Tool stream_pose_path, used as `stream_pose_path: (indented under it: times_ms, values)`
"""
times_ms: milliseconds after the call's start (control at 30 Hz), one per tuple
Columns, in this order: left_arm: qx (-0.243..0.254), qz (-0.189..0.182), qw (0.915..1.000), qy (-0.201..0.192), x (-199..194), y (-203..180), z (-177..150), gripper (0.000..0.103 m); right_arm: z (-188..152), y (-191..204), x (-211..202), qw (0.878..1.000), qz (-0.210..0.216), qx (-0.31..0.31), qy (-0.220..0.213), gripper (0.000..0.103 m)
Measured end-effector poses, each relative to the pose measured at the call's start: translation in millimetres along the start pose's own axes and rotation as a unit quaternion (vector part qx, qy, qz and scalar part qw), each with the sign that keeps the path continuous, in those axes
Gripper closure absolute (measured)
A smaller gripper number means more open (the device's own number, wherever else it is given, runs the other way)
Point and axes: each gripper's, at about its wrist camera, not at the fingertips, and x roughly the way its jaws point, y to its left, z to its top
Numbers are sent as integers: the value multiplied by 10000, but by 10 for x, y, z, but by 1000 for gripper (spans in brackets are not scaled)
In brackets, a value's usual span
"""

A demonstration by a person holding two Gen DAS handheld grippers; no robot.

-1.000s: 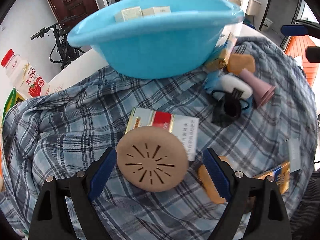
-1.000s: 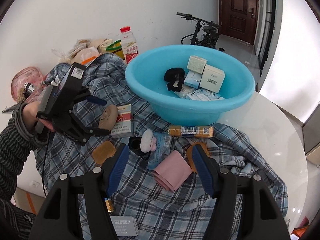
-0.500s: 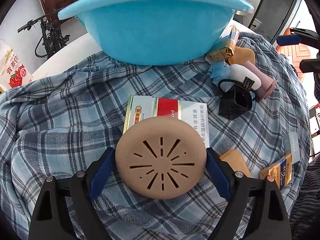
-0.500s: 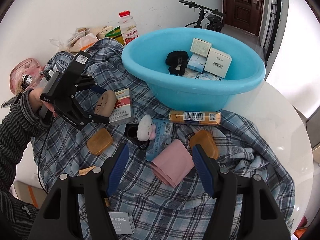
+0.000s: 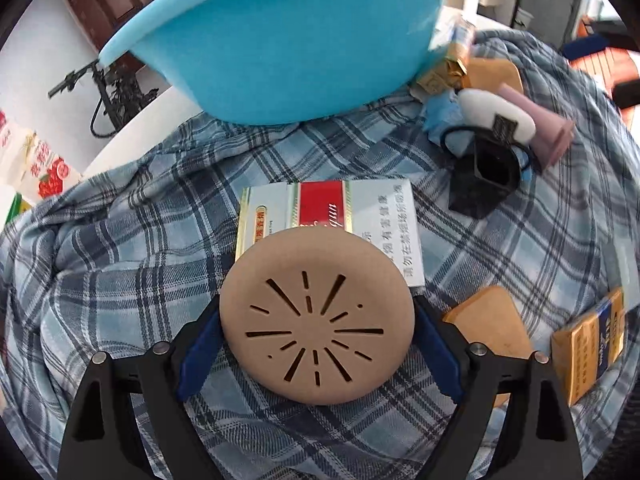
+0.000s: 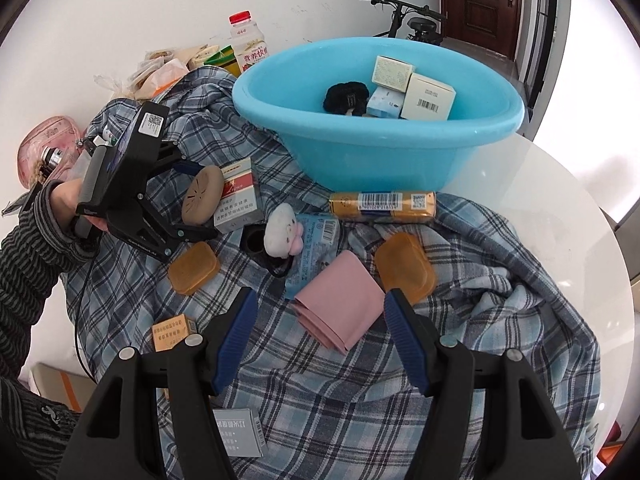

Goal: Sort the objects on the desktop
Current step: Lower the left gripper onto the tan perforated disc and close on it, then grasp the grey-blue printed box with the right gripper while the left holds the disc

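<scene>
- Basin (image 6: 400, 152): upper centre of the right wrist view, resting on the cloth (image 6: 460, 380); boxes (image 6: 428, 96) lie inside it.
- Tube (image 6: 382, 203): on the cloth directly below the basin.
- Folded pouch (image 6: 340, 300): centre frame, below the tube.
- Plush toy (image 6: 282, 230): left of the pouch.
- Cigarette pack (image 6: 238, 196): left of the toy.
- Slotted disc (image 6: 202, 196): overlapping the pack's left edge.
- Bottle (image 6: 248, 44): upper left, behind the cloth.

A plain white wall (image 6: 132, 4) fills the upper left of the frame. At the upper right stands a dark brown door (image 6: 486, 4), with a bicycle (image 6: 404, 12) before it. Bright daylight enters at the right edge.
</scene>
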Motion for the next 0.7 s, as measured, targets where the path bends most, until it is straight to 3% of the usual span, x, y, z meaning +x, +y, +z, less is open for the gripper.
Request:
stream_pose_path:
  times_ms: [100,167,333,433,700]
  values:
    - [-284,-155,9994,-149,16,61,-26,15,-56,-34,-9,10000,8,87,-3,39]
    - [-404,-52,9986,-348,5,52,-54,20,-109,-55,-18,9998,27,176,-23,39]
    - [-612,607,9922,-900,-182,-206,-136,25,-314,-61,-75,9990,74,414,-177,39]
    - [-676,522,9891,-1196,-451,-334,-144,25,-468,4,-124,9990,123,337,-272,39]
    - [-1476,-40,9861,-757,-858,-678,-46,25,-782,276,8,9985,365,-223,-347,39]
